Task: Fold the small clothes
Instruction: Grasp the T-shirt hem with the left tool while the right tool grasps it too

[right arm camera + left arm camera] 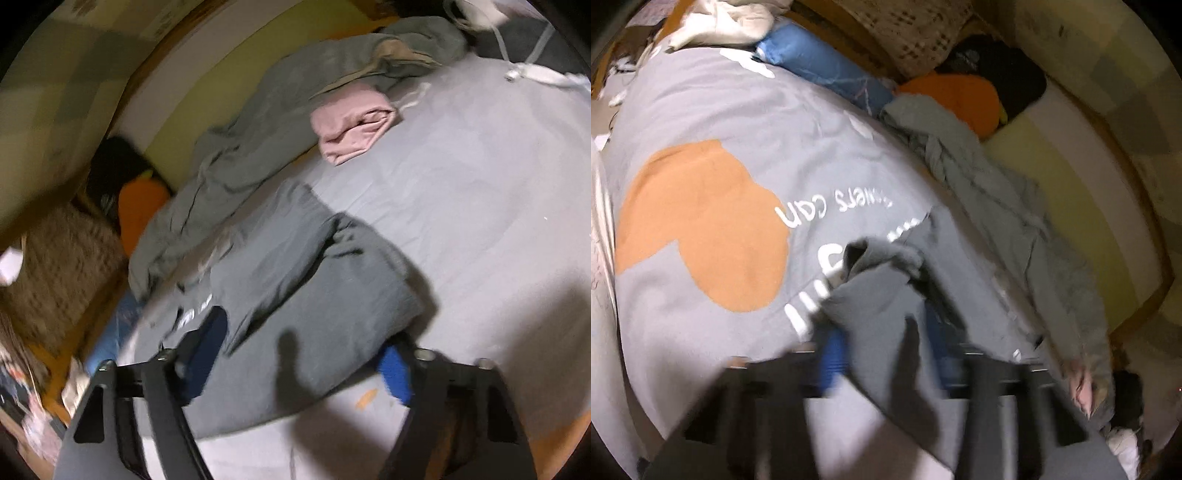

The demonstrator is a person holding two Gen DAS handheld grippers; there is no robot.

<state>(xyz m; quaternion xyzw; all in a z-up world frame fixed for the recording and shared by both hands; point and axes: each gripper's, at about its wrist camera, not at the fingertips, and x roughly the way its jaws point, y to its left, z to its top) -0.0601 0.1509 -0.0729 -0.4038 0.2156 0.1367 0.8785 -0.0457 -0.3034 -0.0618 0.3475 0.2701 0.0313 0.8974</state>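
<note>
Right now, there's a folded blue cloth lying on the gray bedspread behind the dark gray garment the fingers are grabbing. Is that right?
Not quite: the folded cloth is pink, not blue. The right wrist view shows it lying on the gray bedspread, behind the dark gray garment that sits between the right gripper's blue-padded fingers.

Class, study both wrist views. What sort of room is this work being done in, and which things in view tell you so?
Most likely a bedroom: the work surface looks like a bed under a grey printed cover, with a blue pillow at its far end, a striped mattress edge beside it, and loose clothes such as a folded pink garment.
</note>
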